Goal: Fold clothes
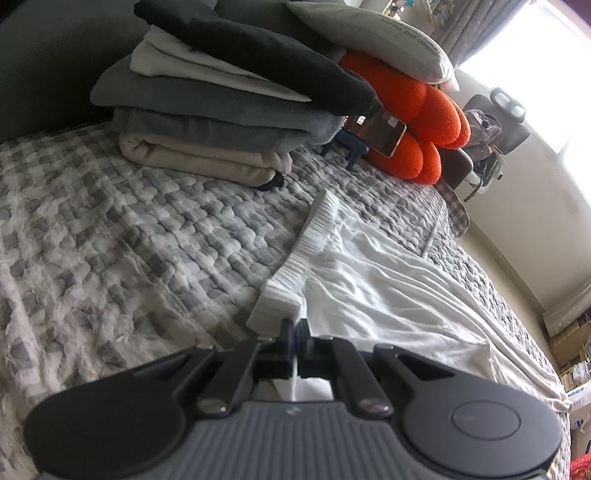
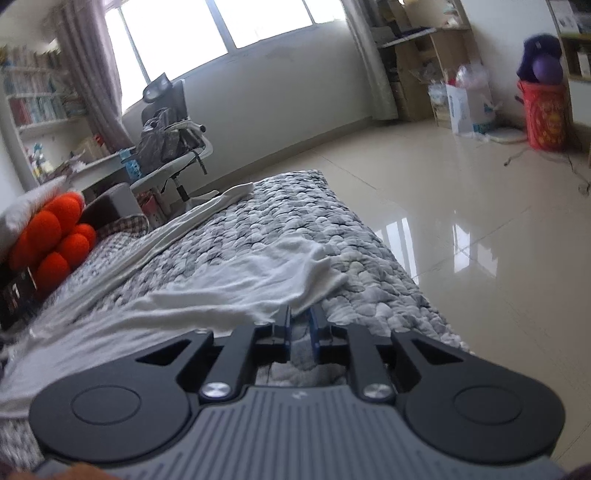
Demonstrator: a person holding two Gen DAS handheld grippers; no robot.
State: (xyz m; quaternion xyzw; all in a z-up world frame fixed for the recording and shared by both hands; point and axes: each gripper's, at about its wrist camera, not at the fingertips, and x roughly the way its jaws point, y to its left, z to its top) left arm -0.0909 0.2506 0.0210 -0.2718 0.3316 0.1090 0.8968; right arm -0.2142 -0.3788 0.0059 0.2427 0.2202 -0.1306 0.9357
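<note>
A bed covered by a grey-and-white checked quilt point(image 1: 122, 236) fills both views, and everything here is placed relative to it. A white garment point(image 1: 369, 280) lies spread across the quilt, its ribbed band point(image 1: 295, 266) toward the quilt's middle and its long pale length running to the far edge.

The left gripper point(image 1: 294, 328) has its 2 fingers pressed together on the near end of that ribbed band, a fold of white cloth pinched between them. The right gripper point(image 2: 301, 321) sits low at the quilt's floor-side edge; its blue-lined fingers stand slightly apart, with the garment's rumpled edge point(image 2: 295, 266) just ahead of the tips, and I cannot tell whether cloth lies between them.

At the head of the bed a stack of folded clothes point(image 1: 207, 122) in grey, cream and black rests on the quilt. Beside it sits an orange knotted cushion point(image 1: 417, 122) with a phone point(image 1: 384, 134) leaning on it and a grey pillow point(image 1: 373, 37) on top.

Beyond the bed's far end stand an office chair point(image 2: 170, 125), bookshelves point(image 2: 33, 96) and a bright curtained window point(image 2: 221, 22). Off the bed's side stretches a glossy tiled floor point(image 2: 480, 229), with a red basket point(image 2: 545, 114) against the far wall.
</note>
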